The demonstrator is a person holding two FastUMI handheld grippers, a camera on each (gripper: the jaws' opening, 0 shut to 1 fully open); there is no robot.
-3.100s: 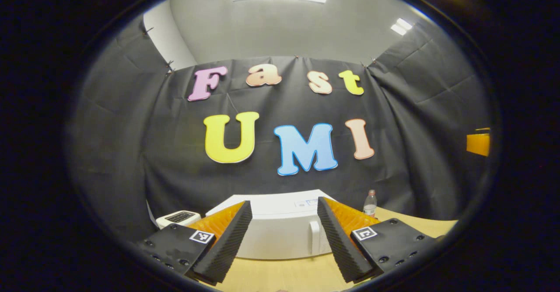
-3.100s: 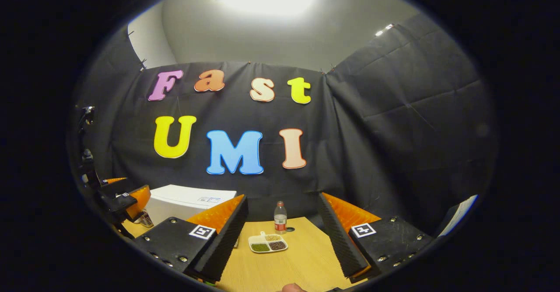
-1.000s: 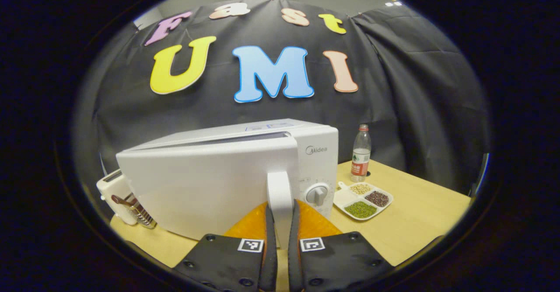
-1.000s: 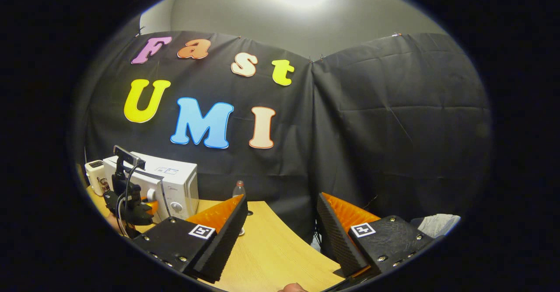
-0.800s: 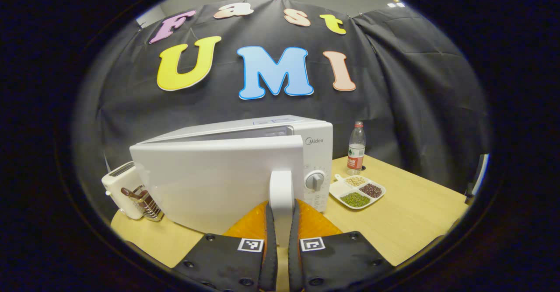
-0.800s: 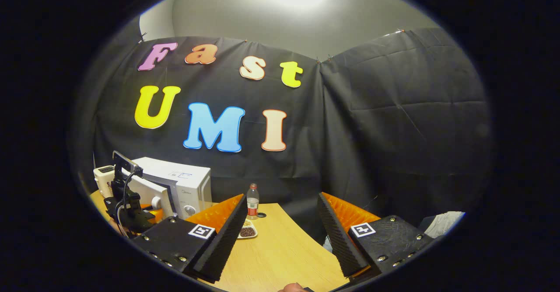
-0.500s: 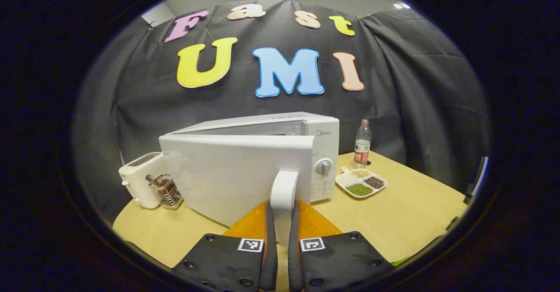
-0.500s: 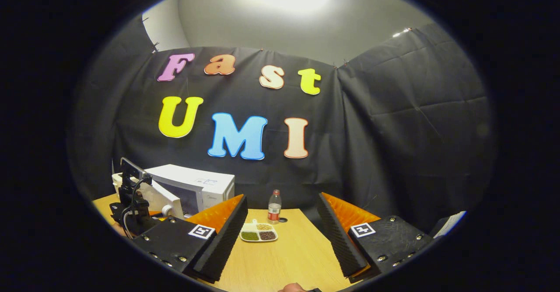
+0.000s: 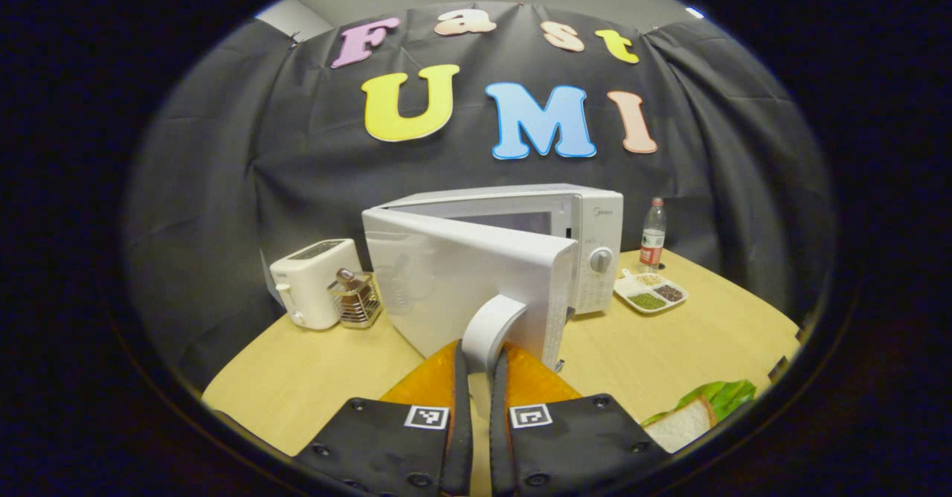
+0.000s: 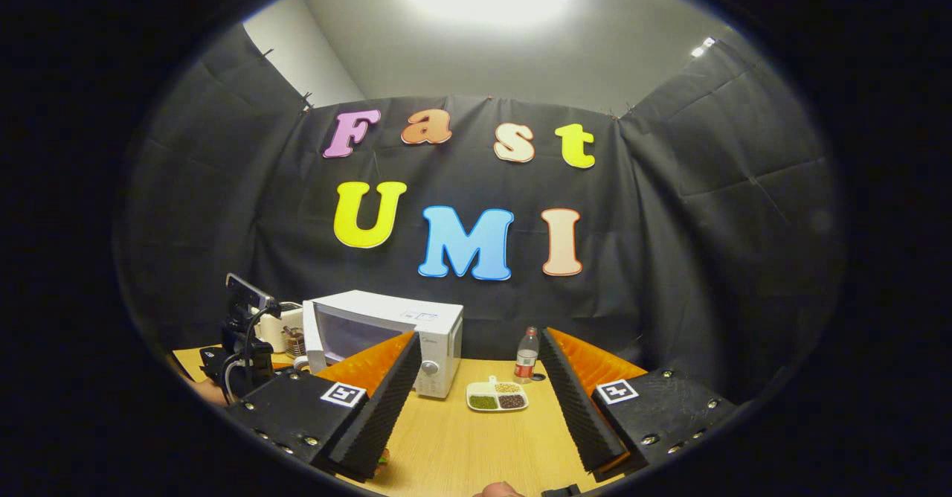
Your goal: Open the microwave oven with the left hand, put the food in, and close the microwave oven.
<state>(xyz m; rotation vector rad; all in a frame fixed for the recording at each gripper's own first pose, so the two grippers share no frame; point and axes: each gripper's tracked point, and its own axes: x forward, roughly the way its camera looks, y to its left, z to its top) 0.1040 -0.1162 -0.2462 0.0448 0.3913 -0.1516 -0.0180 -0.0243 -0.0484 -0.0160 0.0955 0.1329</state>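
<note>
The white microwave (image 9: pixel 591 240) stands on the wooden table (image 9: pixel 692 348) with its door (image 9: pixel 461 277) swung wide to the left. My left gripper (image 9: pixel 478 359) is shut on the door's white handle (image 9: pixel 492 322). A sandwich with lettuce (image 9: pixel 695 417) lies on the table at the lower right of the left gripper view. In the right gripper view the microwave (image 10: pixel 424 318) stands at the left with its dark cavity showing, and the left gripper (image 10: pixel 242 356) is in front of it. My right gripper (image 10: pixel 480 408) is open above the table with nothing between its fingers.
A white toaster (image 9: pixel 306 281) and a small wire rack (image 9: pixel 358 300) stand left of the microwave. To the right of it are a divided plate of beans (image 9: pixel 649 294) and a plastic bottle (image 9: pixel 652 233). The plate (image 10: pixel 497 396) and bottle (image 10: pixel 526 361) lie ahead of my right gripper.
The left gripper has pulled the door from slightly ajar to wide open, swinging leftward. The right gripper view has turned left, bringing the microwave and plate toward its centre.
</note>
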